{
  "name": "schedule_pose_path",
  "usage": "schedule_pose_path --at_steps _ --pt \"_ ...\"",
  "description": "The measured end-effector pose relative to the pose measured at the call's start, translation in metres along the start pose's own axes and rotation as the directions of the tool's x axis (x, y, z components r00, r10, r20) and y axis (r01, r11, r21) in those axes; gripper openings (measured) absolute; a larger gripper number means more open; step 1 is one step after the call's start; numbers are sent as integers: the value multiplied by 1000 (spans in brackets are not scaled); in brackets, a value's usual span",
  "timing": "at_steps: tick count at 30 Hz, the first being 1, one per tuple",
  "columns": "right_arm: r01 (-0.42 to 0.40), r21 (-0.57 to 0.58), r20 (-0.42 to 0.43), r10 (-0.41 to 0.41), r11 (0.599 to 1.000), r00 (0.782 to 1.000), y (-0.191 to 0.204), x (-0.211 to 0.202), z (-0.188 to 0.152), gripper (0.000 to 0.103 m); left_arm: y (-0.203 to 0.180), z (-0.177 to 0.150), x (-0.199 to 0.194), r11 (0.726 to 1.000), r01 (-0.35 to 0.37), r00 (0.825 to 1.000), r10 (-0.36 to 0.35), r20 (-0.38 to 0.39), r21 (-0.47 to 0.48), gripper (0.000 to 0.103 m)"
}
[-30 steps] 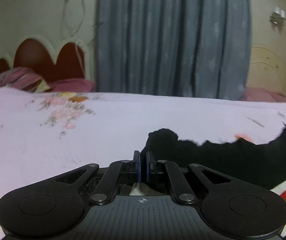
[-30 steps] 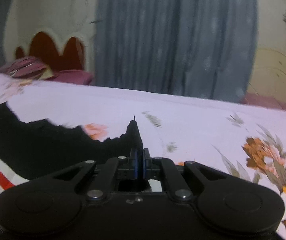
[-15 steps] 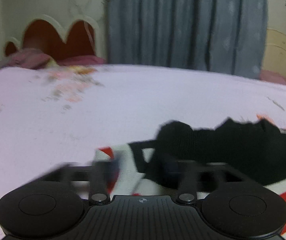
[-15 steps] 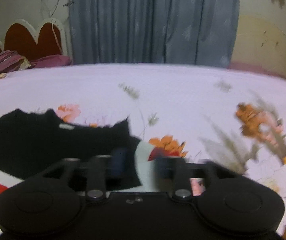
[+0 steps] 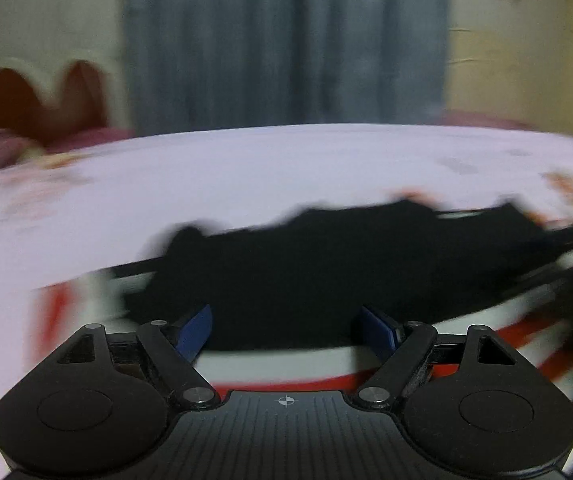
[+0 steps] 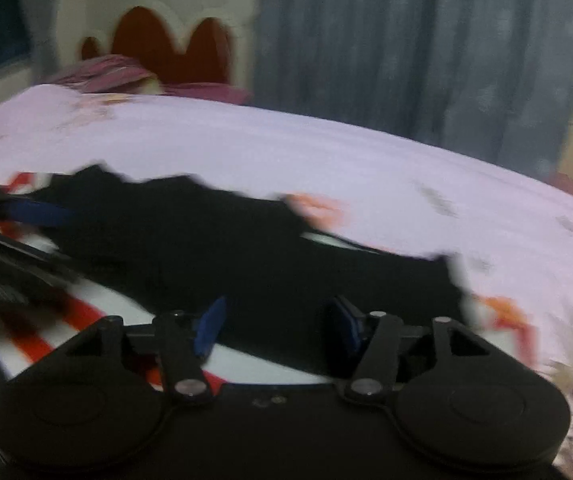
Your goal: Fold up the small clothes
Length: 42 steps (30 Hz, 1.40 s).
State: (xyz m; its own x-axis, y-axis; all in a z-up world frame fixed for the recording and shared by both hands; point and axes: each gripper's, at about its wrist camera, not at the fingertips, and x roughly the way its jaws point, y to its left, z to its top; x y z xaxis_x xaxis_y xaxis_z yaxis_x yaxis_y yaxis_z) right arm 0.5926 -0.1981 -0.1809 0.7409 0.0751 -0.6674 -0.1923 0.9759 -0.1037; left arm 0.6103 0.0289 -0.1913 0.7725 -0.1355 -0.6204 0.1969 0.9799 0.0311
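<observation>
1. Garment (image 5: pixel 326 272), black with red-and-white stripes, lies spread on a floral bed sheet (image 5: pixel 246 176), its black part turned over the striped panel.
2. Left hand-held gripper (image 5: pixel 286 330) hangs just above the cloth, jaws opening wide, nothing pinched between its blue pads.
3. Right hand-held gripper (image 6: pixel 276 326) is half spread and narrowing, with black fabric under the gap but not clamped.
4. One fold appears laid down; further folds and a final tidy-up look still to come, though blur hides the edges.
</observation>
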Motion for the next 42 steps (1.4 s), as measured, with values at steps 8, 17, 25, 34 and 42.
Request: schedule_pose_path --at_steps 8,17,25,34,42 --pt "149 190 -30 -146 970 989 -64 -16 -15 54 16 -6 -20 997 -77 997 77 26 7 79" --pt "-91 36 30 90 995 995 25 -40 -19 54 -57 -14 -56 996 87 995 -88 54 22 80" --pt "88 57 -25 -87 995 996 -16 -58 -46 62 10 -54 -75 998 -24 1000 25 14 -61 81" --pt "93 139 22 -97 986 995 -16 -90 -45 44 -13 -49 -106 997 6 998 -2 57 -77 81" --pt "-4 29 -40 5 1000 999 51 -89 -59 45 -65 -63 -107 999 49 998 -49 -50 16 81"
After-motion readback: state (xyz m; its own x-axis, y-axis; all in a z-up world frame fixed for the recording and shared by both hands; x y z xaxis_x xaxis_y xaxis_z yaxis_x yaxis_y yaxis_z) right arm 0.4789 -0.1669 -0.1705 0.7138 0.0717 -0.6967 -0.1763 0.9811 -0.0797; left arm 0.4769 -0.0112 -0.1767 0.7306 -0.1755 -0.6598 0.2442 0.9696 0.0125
